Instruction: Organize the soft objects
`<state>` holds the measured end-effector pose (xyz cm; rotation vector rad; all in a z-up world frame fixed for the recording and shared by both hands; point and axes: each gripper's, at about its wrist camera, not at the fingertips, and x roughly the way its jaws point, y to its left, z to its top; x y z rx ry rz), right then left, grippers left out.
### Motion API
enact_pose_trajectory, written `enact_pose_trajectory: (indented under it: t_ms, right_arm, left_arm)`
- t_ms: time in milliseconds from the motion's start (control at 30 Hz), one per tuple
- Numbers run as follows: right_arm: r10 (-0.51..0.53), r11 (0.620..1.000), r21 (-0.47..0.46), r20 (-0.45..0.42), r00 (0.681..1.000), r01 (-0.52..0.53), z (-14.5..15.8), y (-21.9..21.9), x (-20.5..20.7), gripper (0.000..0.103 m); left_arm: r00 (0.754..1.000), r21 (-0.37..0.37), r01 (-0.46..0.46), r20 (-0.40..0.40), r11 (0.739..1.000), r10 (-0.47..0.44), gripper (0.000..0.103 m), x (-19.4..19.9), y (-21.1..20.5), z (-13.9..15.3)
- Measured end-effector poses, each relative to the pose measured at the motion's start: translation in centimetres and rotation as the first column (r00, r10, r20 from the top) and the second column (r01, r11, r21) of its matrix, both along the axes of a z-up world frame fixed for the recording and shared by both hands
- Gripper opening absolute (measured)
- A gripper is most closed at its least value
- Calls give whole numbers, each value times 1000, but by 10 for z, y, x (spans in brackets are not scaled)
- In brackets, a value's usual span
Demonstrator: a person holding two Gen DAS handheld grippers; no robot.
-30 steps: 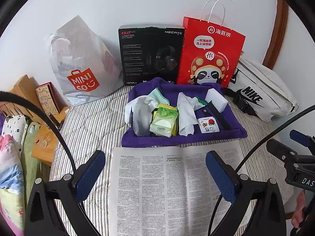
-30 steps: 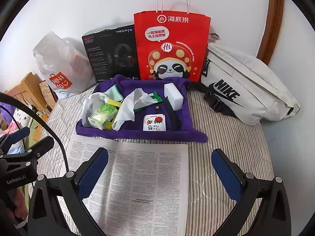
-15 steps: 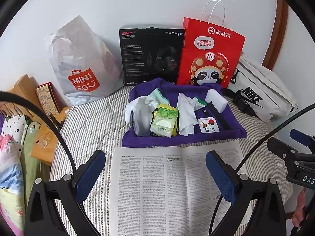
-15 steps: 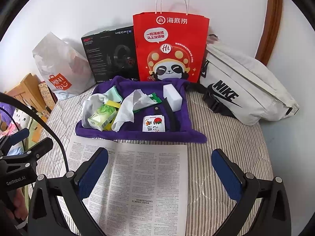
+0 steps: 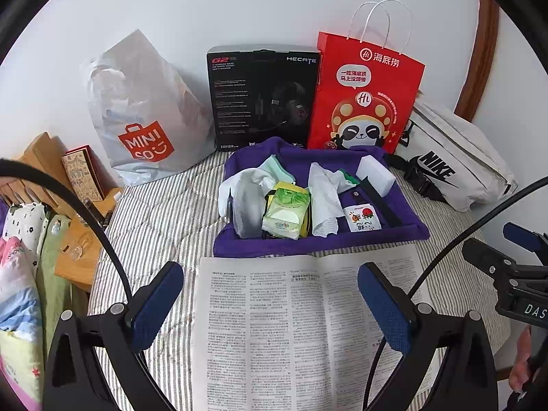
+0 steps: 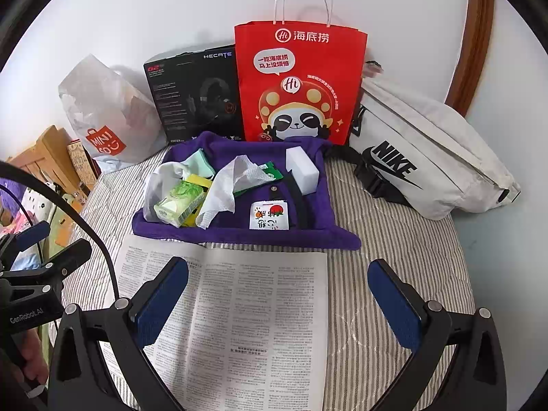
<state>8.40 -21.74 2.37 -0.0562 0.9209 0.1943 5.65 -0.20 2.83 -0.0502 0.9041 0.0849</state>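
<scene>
Purple cloth tray (image 5: 318,243) sits on the striped bed (image 5: 154,226), between an open newspaper (image 5: 294,325) and a red paper bag (image 5: 363,102). It carries the soft things: a crumpled white tissue (image 5: 323,202), a green tissue pack (image 5: 286,210), a white foam block (image 5: 375,174) and a small printed sachet (image 5: 361,217).

All look light and yielding. The tissue will likely collapse and could tear, so pinch a bunched fold. The pack's film is probably slippery; take it across its narrow sides. The foam block should compress, so a gentle squeeze at mid-body suits it.

Left hand-held gripper (image 5: 267,304) and right hand-held gripper (image 6: 277,304) both hover over the newspaper, jaws spread wide, holding nothing.
</scene>
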Motion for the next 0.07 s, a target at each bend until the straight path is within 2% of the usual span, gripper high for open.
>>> enact_pose_trajectory:
  t_ms: [67]
  right_arm:
    - [-2,1000,3,-1,1000,2,0,0,0,103]
  left_arm:
    - [1000,3,5,12,1000,-5,103,-1,-2,3]
